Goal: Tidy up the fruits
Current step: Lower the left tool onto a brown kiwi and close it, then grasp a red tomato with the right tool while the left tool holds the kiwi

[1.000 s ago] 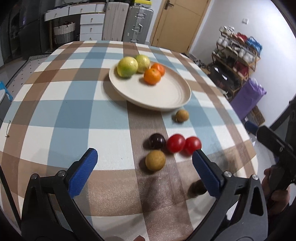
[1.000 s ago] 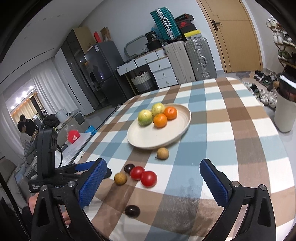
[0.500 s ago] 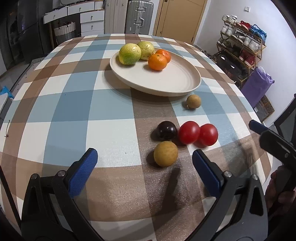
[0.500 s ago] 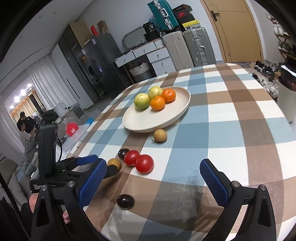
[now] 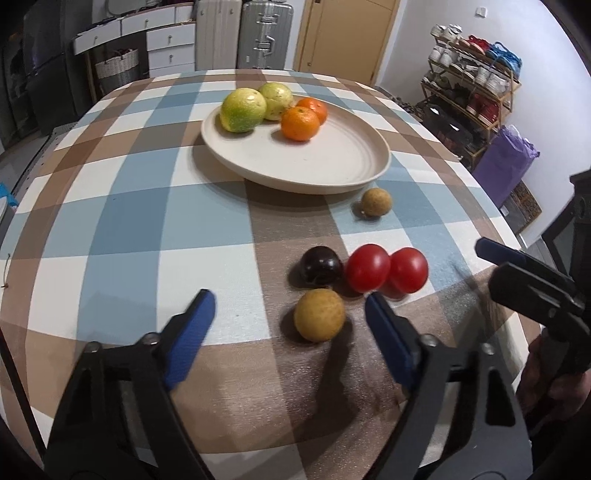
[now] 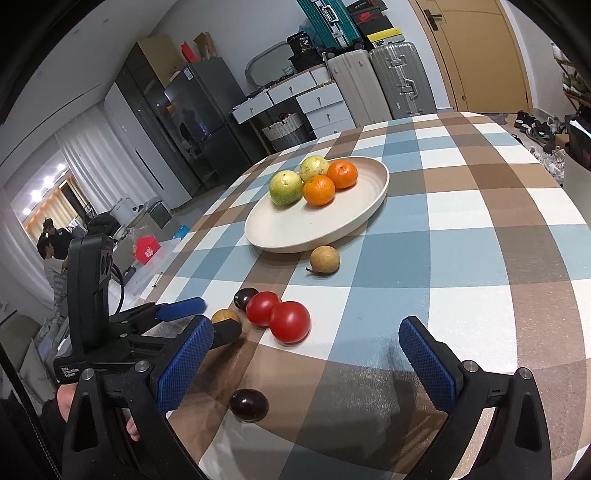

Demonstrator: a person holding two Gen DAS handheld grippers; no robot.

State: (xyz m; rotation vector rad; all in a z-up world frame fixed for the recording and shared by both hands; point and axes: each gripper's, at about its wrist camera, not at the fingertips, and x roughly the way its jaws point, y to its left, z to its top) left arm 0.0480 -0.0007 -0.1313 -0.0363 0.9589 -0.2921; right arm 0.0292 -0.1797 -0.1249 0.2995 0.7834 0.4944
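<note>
A cream plate (image 5: 369,162) holds two green-yellow fruits and two oranges (image 5: 300,123). On the checked cloth in front of it lie a small brown fruit (image 5: 376,201), a dark plum (image 5: 320,266), two tomatoes (image 5: 368,267) and a yellow-brown round fruit (image 5: 319,314). My left gripper (image 5: 289,310) is closing its jaws around that round fruit, and the pads stand apart from it. My right gripper (image 6: 306,332) hangs open over the near table edge. A second dark plum (image 6: 248,404) lies between its fingers, and the tomatoes (image 6: 290,321) lie just ahead.
The round table's edge curves close below both grippers. Suitcases (image 5: 267,35) and white drawers stand beyond the table, with a shoe rack (image 5: 472,96) and purple bag (image 5: 504,162) to the right. A fridge (image 6: 199,122) and people (image 6: 50,251) are far left.
The left jaws have narrowed around the yellow-brown fruit. Both grippers have sunk a little toward the loose fruits, which look larger now.
</note>
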